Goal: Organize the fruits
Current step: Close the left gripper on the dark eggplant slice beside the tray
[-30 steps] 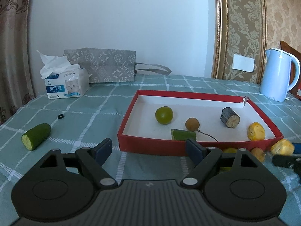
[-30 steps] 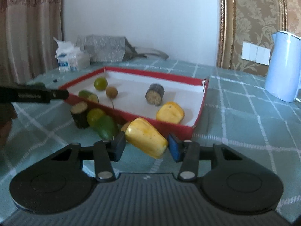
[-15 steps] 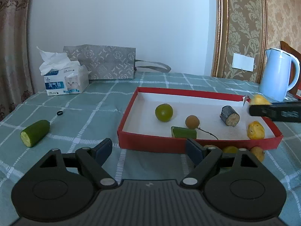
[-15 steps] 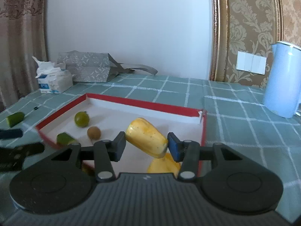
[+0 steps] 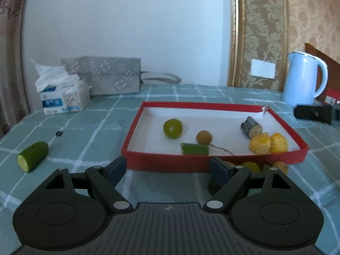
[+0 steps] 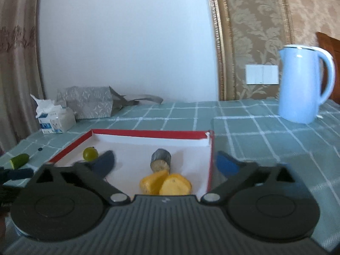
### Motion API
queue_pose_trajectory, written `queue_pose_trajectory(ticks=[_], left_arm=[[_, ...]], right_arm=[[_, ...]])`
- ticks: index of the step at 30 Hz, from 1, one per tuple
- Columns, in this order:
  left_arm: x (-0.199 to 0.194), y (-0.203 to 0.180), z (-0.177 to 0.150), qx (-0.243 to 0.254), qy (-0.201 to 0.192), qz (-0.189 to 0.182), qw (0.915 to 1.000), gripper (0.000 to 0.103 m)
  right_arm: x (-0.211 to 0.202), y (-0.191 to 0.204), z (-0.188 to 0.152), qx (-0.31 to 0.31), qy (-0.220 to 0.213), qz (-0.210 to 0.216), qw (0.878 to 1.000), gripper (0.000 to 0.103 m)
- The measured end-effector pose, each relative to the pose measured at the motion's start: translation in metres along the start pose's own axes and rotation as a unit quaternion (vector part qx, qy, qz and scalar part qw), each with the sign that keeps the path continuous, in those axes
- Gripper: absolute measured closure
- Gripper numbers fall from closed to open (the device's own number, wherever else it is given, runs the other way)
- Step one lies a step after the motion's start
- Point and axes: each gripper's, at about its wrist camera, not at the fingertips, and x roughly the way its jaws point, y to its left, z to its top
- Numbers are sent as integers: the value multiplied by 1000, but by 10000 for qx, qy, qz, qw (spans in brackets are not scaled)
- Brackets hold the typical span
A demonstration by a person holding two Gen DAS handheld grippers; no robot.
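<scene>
Right gripper: right gripper [image 6: 164,162] hangs over the near right corner of the red tray [image 6: 148,132]; its jaws have just been opening and now stand wide, with nothing between the pads.
Left gripper: left gripper [image 5: 167,169] rests low at the tray's near edge, fingers spread wide and empty.
Released fruit: yellow piece [image 6: 176,184] lies inside the tray by the near right corner, touching a second yellow piece [image 6: 150,181].
Handling: likely light, soft and a bit slick; best taken across its short middle with a gentle squeeze, since hard pressure would bruise it.
Mid tray: dark-skinned chunk [image 6: 160,159] sits just behind the yellow pair; brown round fruit [image 5: 204,137] and green wedge [image 5: 194,148] lie by the near edge, green lime [image 5: 173,128] further left.
Outside tray: several fruits [image 5: 250,165] wait against the near wall; cucumber piece [image 5: 32,156] lies well apart toward the table's left edge.
Far edge: tissue box [image 5: 63,97], grey bag [image 5: 106,76], blue kettle [image 5: 301,80].
Change: a second ago the right pads clamped the yellow piece outside the tray; now it lies inside. Left gripper unchanged.
</scene>
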Motion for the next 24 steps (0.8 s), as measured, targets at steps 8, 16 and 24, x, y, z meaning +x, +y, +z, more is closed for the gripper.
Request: queue_pose_trajectory(ticks=[8,16,24], left_arm=[[-6,-26,-5,545,-248,-88,9982,16],[2,-42,-9,944,-155,-66,9954,16],[18,-41,-9,813,388,-422,9950,15]], right_arm=[[-25,-5,-25,147,-72,15,9999,0],[-29,2,-27,21,-86,81,9999,0],[-31,2,-26,59,-80,168,9998,0]])
